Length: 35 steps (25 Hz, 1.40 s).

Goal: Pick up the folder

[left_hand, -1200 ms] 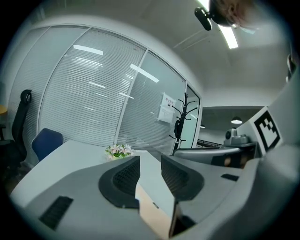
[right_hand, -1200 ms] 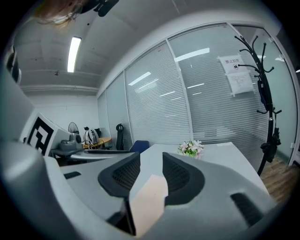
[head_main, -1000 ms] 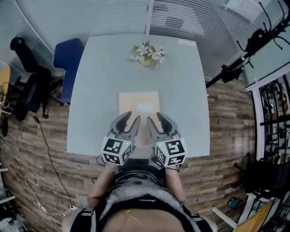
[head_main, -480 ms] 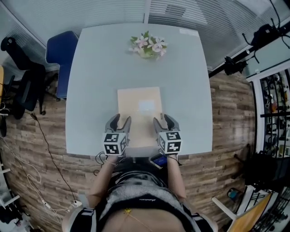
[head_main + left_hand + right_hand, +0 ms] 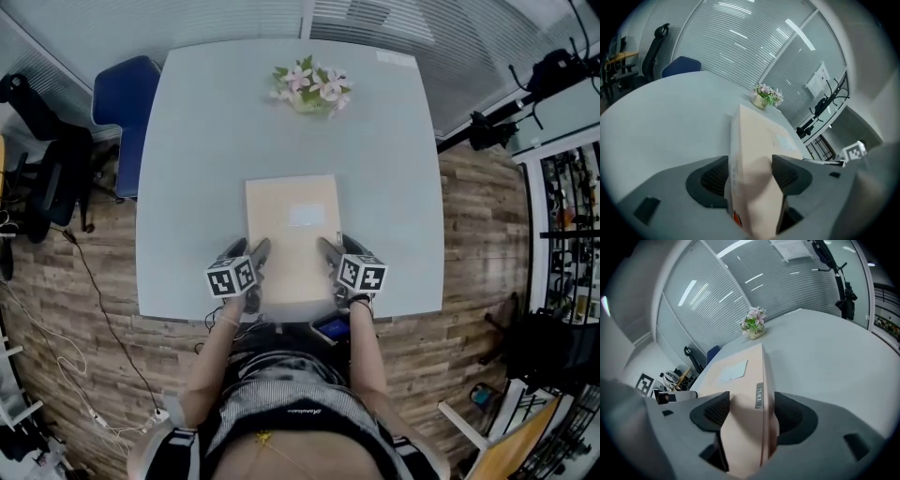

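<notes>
**A:** How do the tools stand?

**B:** My left gripper [image 5: 251, 248] and right gripper [image 5: 336, 246] have both just been spreading their jaws. They gape wide now, each straddling a side edge of the folder [image 5: 292, 234], with nothing clamped.

**A:** So how far along is the pickup?

**B:** Barely begun, I'd say. The folder lies flat on the table [image 5: 206, 141], close to my edge. Squeezing and lifting are both left to do.

**A:** What's it like?

**B:** A thin beige rectangle, matte like card, with a pale label [image 5: 306, 216] on top and a small grey tag [image 5: 760, 395] on its right edge. Dark ribbed pads [image 5: 715, 411] flank it, the tabletop is smooth pale grey, and flowers [image 5: 309, 86] sit at the far side
</notes>
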Each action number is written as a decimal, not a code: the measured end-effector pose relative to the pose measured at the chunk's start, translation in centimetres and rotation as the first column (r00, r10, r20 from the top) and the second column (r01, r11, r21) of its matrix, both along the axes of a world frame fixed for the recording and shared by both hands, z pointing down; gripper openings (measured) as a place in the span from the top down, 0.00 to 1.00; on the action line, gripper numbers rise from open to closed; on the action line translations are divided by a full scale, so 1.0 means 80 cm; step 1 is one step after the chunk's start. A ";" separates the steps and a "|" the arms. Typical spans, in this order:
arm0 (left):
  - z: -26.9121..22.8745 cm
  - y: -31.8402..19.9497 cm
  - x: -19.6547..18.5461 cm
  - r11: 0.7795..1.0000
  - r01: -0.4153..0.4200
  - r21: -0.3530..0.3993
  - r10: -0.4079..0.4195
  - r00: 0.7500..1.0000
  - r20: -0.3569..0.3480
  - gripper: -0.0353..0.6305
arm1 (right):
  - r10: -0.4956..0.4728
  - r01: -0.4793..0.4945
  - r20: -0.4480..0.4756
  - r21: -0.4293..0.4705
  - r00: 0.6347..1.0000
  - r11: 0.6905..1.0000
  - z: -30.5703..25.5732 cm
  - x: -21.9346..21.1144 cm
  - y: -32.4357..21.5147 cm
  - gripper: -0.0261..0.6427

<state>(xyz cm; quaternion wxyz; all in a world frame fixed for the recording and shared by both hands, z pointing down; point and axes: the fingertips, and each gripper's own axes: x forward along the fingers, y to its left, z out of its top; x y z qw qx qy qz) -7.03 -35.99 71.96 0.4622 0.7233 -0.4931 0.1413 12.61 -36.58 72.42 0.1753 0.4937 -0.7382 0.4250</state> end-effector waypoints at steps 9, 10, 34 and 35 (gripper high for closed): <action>0.008 0.002 0.002 0.998 0.056 -0.027 -0.059 0.990 -0.126 0.56 | -0.012 0.011 0.040 0.016 0.999 1.000 0.000 0.002 0.000 0.54; 0.006 0.002 0.000 0.998 0.058 -0.023 -0.061 0.992 -0.109 0.56 | -0.012 0.011 0.038 0.017 0.999 1.000 -0.001 0.001 0.000 0.55; -0.245 -0.017 0.000 0.921 0.061 0.385 -0.049 0.998 -0.041 0.58 | 0.054 -0.062 0.032 0.373 0.998 0.926 -0.240 0.007 0.003 0.57; -0.257 -0.015 0.000 0.913 0.060 0.403 -0.048 0.998 -0.039 0.58 | 0.056 -0.065 0.035 0.387 0.998 0.920 -0.251 0.007 0.005 0.57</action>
